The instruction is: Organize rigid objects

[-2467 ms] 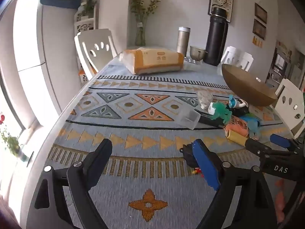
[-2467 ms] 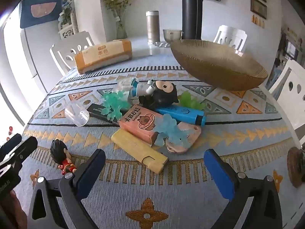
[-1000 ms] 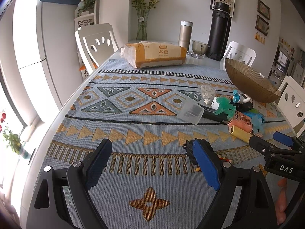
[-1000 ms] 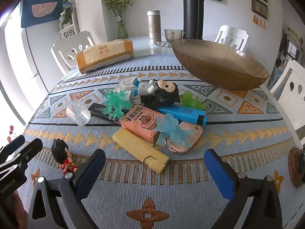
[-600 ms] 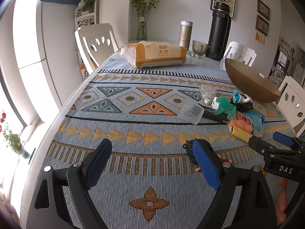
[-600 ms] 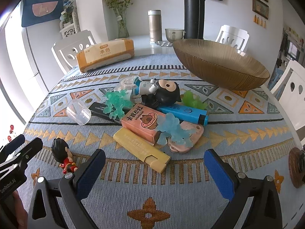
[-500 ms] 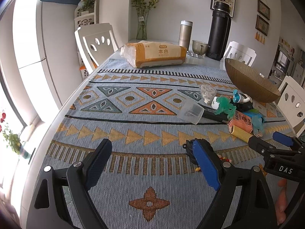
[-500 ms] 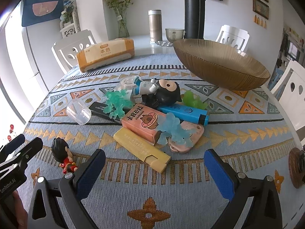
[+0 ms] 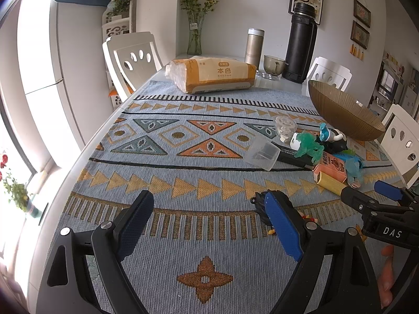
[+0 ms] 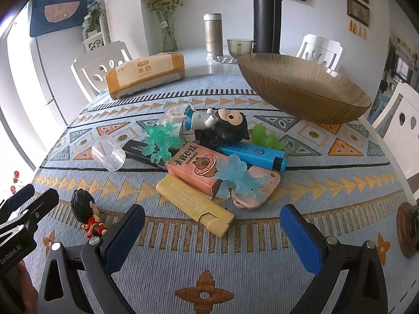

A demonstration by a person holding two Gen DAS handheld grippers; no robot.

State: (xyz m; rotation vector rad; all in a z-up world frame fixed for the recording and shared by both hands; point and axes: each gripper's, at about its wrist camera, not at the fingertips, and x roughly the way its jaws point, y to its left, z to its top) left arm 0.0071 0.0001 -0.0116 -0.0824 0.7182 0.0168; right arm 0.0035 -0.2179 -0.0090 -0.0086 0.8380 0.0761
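— Where were the toys and things?

— In the right wrist view they lay in a heap in the middle of the frame, on the blue patterned cloth [image 10: 262,274]. A pink box [image 10: 195,166] with a bear on it sat in the heap, with one end resting on a yellow lighter [image 10: 195,205]. A blue lighter [image 10: 252,154] lay just behind the box. A black-haired doll [image 10: 227,128] lay at the back of the heap. A light blue jelly toy [image 10: 238,178] sat on a pink flat thing [image 10: 258,189]. A teal jelly toy [image 10: 161,144] lay on the left side of the heap.

— Was anything off by itself?

— Yes. A clear cup [image 10: 108,154] lay on its side at the left. A little figure in red [image 10: 87,213] lay at the lower left, apart from the heap.

— And the big dish?

— The brown bowl [image 10: 301,89] stood at the upper right, behind the heap.

— What did the tools do?

— The right gripper [image 10: 212,238] sat at the bottom of its frame. Its blue pads were wide apart with nothing in them. The left gripper [image 9: 209,222] was wide apart too, at the bottom of its own view, holding nothing. The little figure peeked out just behind its right pad.

— What stood far back?

— A tissue pack [image 10: 146,74], a silver flask [image 10: 213,36] and a tall black flask [image 10: 267,13], at the top of the frame.
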